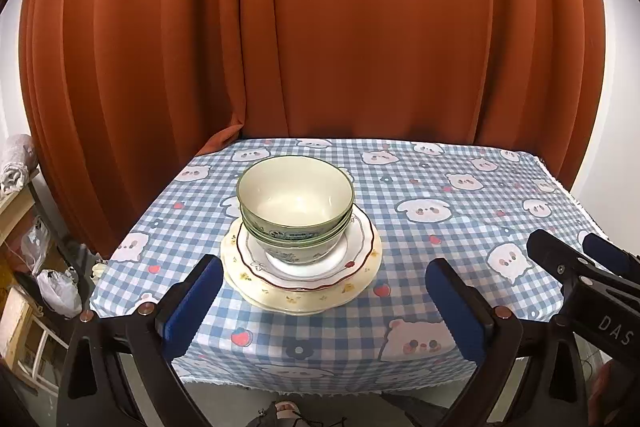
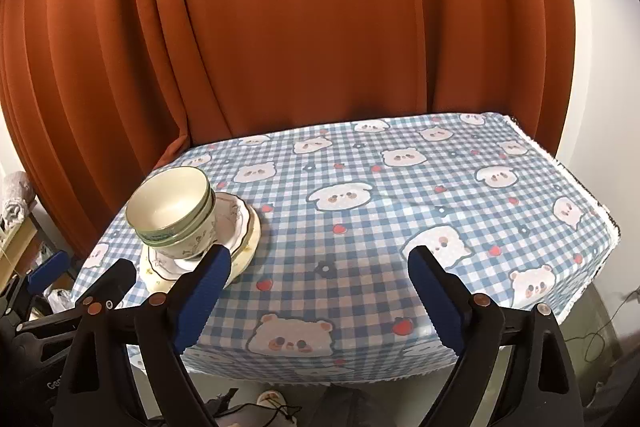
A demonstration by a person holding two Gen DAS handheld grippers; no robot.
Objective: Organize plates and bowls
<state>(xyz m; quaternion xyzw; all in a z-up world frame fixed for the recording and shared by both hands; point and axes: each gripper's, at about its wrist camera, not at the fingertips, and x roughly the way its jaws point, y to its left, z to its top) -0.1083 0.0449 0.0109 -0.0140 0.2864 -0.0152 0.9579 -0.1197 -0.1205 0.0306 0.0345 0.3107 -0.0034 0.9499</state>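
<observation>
Bowls (image 1: 296,205) nested on stacked plates (image 1: 301,279), near bench (image 1: 460,227) corner beside curtain (image 1: 320,27). Left gripper (image 1: 324,307) and right gripper (image 2: 320,291) jaws held wide, nothing gripped, clear of stack. Risk judged: stack toppled if nudged; plates near bench edge.

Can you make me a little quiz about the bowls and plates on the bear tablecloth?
1. True or false: the bowls sit nested on top of the plates.
2. What colour is the curtain behind the table? A green, B orange, C white.
3. Is the left gripper holding anything?

Key: 1 true. 2 B. 3 No, its jaws are open and empty.
</observation>
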